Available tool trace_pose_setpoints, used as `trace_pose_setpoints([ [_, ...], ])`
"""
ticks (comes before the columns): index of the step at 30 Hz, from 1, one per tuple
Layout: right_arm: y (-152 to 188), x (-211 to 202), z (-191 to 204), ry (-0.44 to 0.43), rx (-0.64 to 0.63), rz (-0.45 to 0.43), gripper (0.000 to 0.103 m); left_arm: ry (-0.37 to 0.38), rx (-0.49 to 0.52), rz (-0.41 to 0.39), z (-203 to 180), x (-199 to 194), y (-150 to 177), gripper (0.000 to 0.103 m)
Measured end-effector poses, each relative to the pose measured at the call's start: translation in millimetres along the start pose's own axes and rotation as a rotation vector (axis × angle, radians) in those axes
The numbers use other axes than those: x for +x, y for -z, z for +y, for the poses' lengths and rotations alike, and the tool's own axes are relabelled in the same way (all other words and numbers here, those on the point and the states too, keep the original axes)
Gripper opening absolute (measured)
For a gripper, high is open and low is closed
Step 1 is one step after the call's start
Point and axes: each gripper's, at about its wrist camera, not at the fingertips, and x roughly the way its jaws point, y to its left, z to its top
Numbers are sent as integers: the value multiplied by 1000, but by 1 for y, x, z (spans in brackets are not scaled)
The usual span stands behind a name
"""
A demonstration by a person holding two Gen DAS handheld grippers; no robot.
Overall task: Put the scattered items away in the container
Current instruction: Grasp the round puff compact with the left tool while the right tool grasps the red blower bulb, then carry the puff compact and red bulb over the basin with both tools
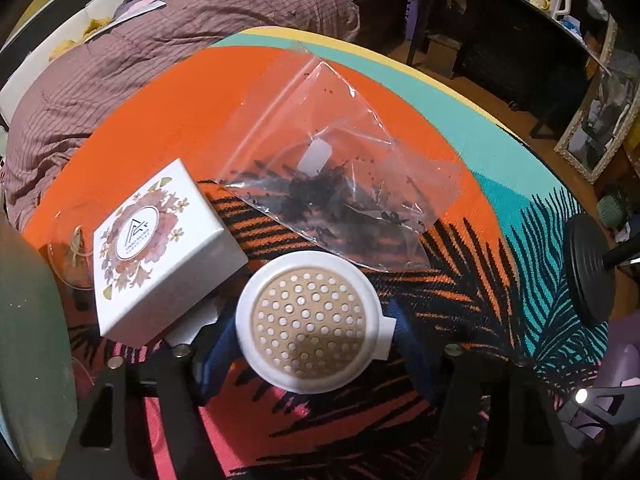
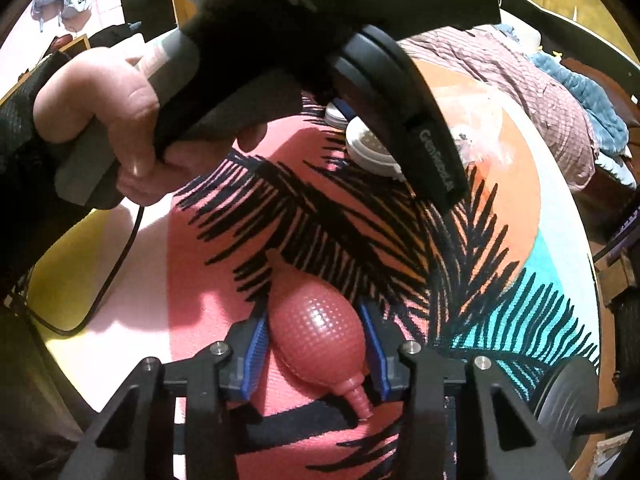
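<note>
In the left wrist view my left gripper (image 1: 310, 340) is shut on a round white strainer (image 1: 308, 320) with a tan perforated middle, its blue pads pressing both sides of the rim. A white floral box (image 1: 156, 248) lies just left of it and a clear zip bag of dark tea leaves (image 1: 344, 176) lies beyond. In the right wrist view my right gripper (image 2: 316, 344) holds a red dimpled rubber bulb (image 2: 316, 340) between its blue pads, nozzle pointing back. The left gripper's body (image 2: 360, 60) and the hand holding it fill the upper half there, with the strainer (image 2: 370, 148) under it.
Everything lies on a round towel with orange, teal and black palm print (image 1: 500, 208). A clear glass lid (image 1: 70, 256) sits left of the box. A black round weight (image 1: 588, 268) stands at the right. A brown quilt (image 1: 160, 40) lies behind.
</note>
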Motion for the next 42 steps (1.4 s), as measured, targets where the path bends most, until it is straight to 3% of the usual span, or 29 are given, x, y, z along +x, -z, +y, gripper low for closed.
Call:
trace_pose_setpoints([
  [15, -2, -14, -16, 27, 65, 6, 46, 29, -14, -39, 9, -21, 9, 76],
  [25, -9, -32, -18, 58, 79, -5, 46, -8, -35, -70, 24, -44, 23, 76],
  [42, -47, -54, -20, 131, 11, -57, 46, -21, -89, -182, 56, -110, 45, 76],
])
